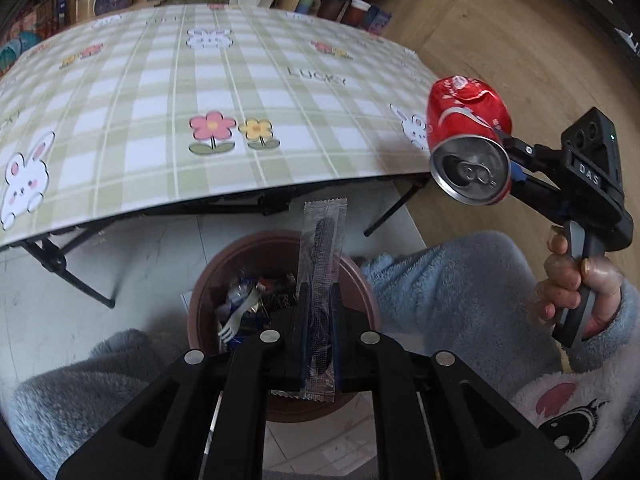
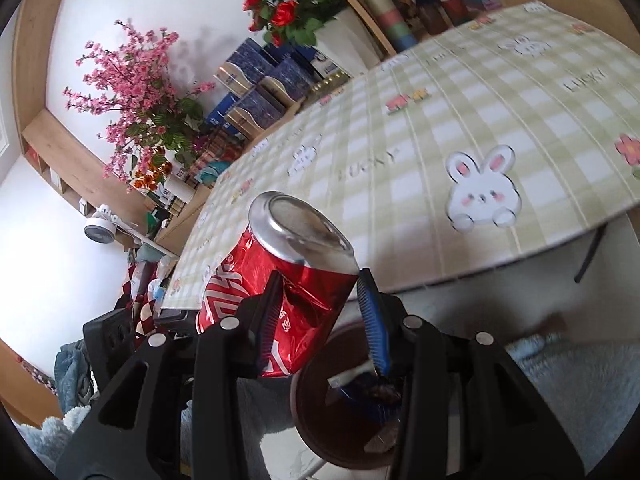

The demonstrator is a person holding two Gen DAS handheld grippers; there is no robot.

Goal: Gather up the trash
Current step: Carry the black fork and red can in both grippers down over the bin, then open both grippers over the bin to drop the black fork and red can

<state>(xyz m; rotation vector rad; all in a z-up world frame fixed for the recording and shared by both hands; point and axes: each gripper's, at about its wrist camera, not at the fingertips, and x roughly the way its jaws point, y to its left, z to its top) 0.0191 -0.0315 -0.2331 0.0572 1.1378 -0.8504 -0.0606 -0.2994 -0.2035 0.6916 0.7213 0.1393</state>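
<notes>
Left gripper (image 1: 320,344): clenched on the long clear plastic sachet (image 1: 322,280), directly above the round brown bin (image 1: 360,280).
Right gripper (image 2: 320,320): grasping the dented red can (image 2: 288,280), beside the bin's rim, farther off.

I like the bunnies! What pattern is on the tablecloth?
The tablecloth has green-and-white checks with bunnies and flowers, clearest in the left wrist view.

The right gripper (image 2: 320,312) clamps a dented red can (image 2: 280,296) — pads pressed on its crumpled sides, silver end tilted up. Below the fingers sits a brown bin (image 2: 316,408) holding scraps. Behind — a table (image 2: 420,208) under a checked bunny-print cloth.
</notes>
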